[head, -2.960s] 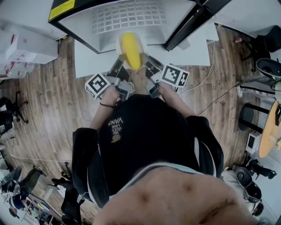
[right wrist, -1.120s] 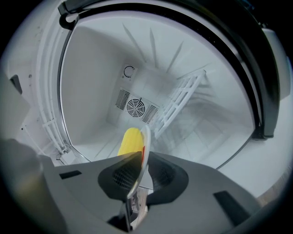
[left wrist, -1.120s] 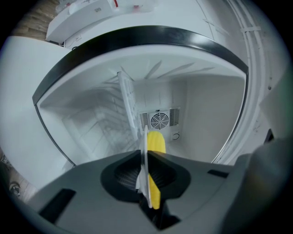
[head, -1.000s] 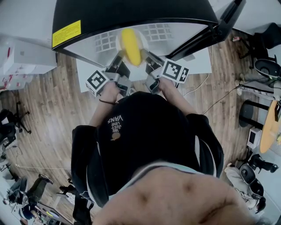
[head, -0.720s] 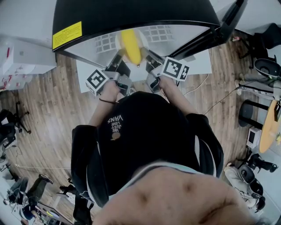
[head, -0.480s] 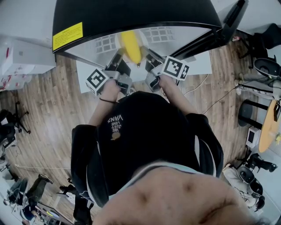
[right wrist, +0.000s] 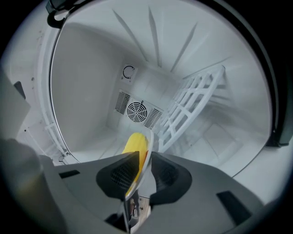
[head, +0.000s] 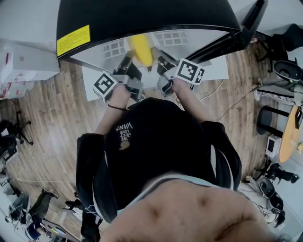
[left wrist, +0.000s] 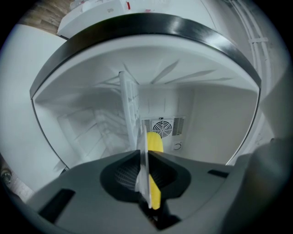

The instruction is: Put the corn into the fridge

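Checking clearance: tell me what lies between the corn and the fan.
Bare fridge interior only, corn to fan, in the right gripper view.

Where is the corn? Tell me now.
Head view, top centre: the corn lies on a plate just inside the open fridge, in front of the fan on its back wall.

The corn (right wrist: pixel 135 143) lies on a plate (right wrist: pixel 147 153) inside the fridge (right wrist: pixel 87 87).
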The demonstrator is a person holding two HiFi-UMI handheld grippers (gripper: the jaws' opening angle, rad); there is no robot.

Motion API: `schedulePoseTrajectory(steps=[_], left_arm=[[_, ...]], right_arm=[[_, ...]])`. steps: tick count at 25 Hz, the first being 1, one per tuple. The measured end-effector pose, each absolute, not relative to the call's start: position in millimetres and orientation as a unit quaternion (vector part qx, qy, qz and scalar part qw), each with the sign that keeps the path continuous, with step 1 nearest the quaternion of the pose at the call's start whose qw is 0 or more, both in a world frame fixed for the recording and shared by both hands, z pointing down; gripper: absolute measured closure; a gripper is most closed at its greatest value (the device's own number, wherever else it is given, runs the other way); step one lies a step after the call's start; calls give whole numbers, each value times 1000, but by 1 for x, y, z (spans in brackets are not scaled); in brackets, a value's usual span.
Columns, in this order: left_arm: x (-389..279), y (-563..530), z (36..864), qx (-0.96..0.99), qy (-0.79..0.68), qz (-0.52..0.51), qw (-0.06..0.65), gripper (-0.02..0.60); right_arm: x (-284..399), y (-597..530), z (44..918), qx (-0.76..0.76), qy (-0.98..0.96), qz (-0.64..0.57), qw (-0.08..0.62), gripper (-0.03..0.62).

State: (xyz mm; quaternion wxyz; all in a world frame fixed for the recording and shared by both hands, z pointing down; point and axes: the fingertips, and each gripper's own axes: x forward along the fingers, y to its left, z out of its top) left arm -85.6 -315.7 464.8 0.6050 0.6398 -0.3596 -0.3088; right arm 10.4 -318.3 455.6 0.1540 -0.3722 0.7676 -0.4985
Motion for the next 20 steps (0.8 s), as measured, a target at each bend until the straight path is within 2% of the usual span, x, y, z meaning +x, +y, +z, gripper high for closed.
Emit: schedulePoseTrajectory(steps=[5,12,20], left_arm=[[-86,-317,466,634,-360,-313,609,548],[-86,-318,464,629,-360,-325,608,548],[-87,-318,463,628,-369,-332,599,548]], right_arm=[[11,-319,458,-377,760,-507,154,510],[12,-314,451,-372,781,-477,155,436],[22,-301,445,-381,794,-450,149,428]])
